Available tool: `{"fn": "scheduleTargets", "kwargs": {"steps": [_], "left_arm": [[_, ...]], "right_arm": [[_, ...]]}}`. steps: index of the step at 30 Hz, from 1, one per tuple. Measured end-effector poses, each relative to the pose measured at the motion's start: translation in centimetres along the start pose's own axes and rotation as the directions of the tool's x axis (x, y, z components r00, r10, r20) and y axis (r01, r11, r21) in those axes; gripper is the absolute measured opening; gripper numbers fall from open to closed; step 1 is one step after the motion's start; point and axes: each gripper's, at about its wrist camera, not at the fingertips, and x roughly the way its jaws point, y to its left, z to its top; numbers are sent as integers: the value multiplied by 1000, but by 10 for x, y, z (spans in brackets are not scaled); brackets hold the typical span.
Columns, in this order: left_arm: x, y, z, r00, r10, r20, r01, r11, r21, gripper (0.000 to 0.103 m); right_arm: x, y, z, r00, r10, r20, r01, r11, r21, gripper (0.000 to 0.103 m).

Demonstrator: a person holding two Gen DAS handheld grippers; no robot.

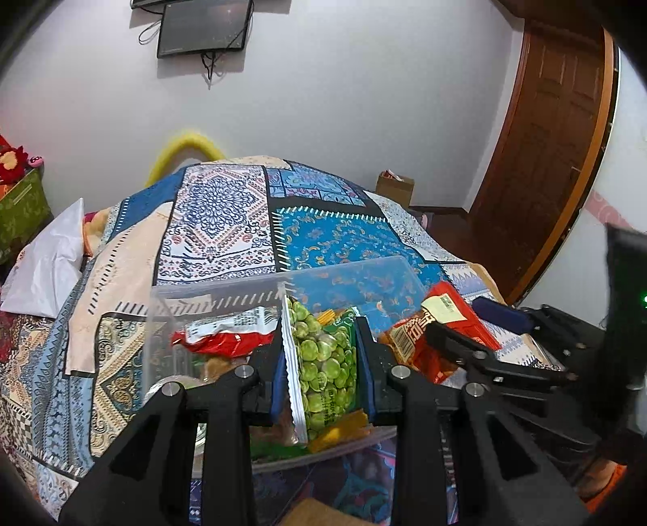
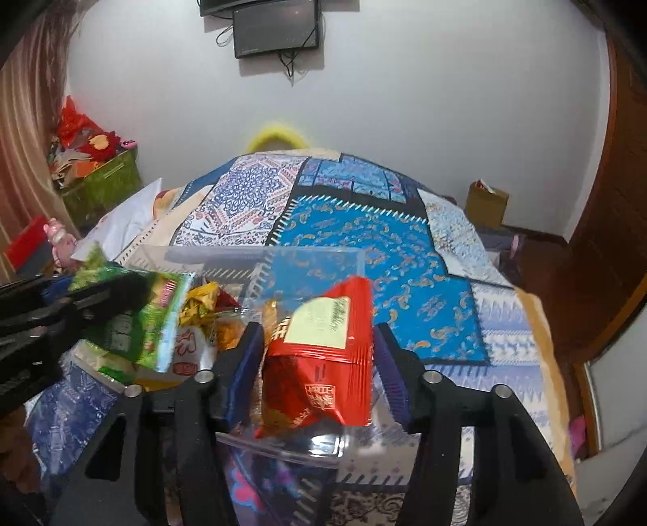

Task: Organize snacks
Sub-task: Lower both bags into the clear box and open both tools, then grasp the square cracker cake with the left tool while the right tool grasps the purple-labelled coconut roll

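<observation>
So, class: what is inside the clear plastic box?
Inside the clear box lies a red packet, with yellow wrappers showing in the right view. The grippers and their packets cover the layer beneath.

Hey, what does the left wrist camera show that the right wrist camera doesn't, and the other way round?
Only the left wrist view shows the green peas through their packet, pinched in the left claw, and the brown wooden door almost whole.

Only the right wrist view shows the striped curtain and the red packet's front between the right claw's pads, which look slightly apart from it.

Both show the clear plastic bin with snacks in it, the patchwork bedspread, the wall screen and the cardboard box.
</observation>
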Motion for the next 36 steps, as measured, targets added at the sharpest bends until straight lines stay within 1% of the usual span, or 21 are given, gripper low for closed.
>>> {"fn": "scheduleTargets", "kwargs": {"steps": [8, 10, 11, 13, 14, 16, 17, 18, 19, 21, 22, 23, 25, 27, 32, 36], "left_arm": [[29, -19, 6, 999, -14, -32, 14, 1000, 25, 29], [36, -24, 5, 999, -5, -41, 6, 999, 36, 29], [42, -26, 4, 999, 11, -50, -9, 999, 43, 29], [48, -29, 2, 998, 20, -66, -17, 999, 46, 31], [50, -30, 1, 997, 16, -71, -13, 999, 47, 35], [49, -30, 0, 997, 18, -79, -14, 999, 44, 54], [47, -30, 0, 997, 21, -75, -18, 999, 40, 65], [43, -30, 0, 998, 21, -60, -19, 999, 38, 65], [37, -30, 0, 999, 26, -39, -24, 999, 46, 65], [27, -33, 0, 999, 39, -27, -37, 997, 65, 66], [21, -33, 0, 999, 39, -21, -38, 997, 69, 66], [16, -33, 0, 999, 38, -18, -36, 997, 69, 66], [4, -31, -2, 999, 36, -14, -35, 997, 67, 66], [-10, -27, -7, 999, 37, -10, -37, 998, 59, 66], [-35, -18, -28, 999, 34, -28, -32, 998, 47, 67], [-48, -13, -55, 996, 46, -70, -42, 997, 58, 67]], "right_arm": [[-21, -25, -1, 998, 50, 28, -51, 997, 60, 55], [-27, -32, -4, 998, 53, 37, -56, 996, 76, 55], [-29, -34, -5, 998, 58, 38, -61, 995, 82, 55], [-30, -38, -8, 997, 67, 35, -70, 993, 92, 55], [-31, -39, -10, 997, 68, 33, -70, 993, 95, 55], [-32, -40, -13, 997, 66, 32, -68, 993, 97, 55], [-33, -42, -14, 997, 68, 29, -71, 993, 99, 56], [-33, -42, -16, 997, 74, 24, -76, 992, 101, 56], [-34, -42, -18, 997, 77, 21, -79, 992, 103, 56], [-35, -43, -21, 997, 77, 16, -78, 991, 105, 57], [-35, -42, -23, 997, 78, 13, -79, 991, 107, 59], [-36, -42, -25, 997, 79, 10, -80, 991, 109, 63], [-39, -41, -32, 997, 81, 3, -80, 991, 111, 65], [-42, -41, -38, 997, 80, -7, -78, 991, 109, 66], [-48, -41, -61, 994, 95, -56, -88, 990, 114, 70], [-46, -41, -82, 989, 95, -115, -83, 992, 97, 73]]}}
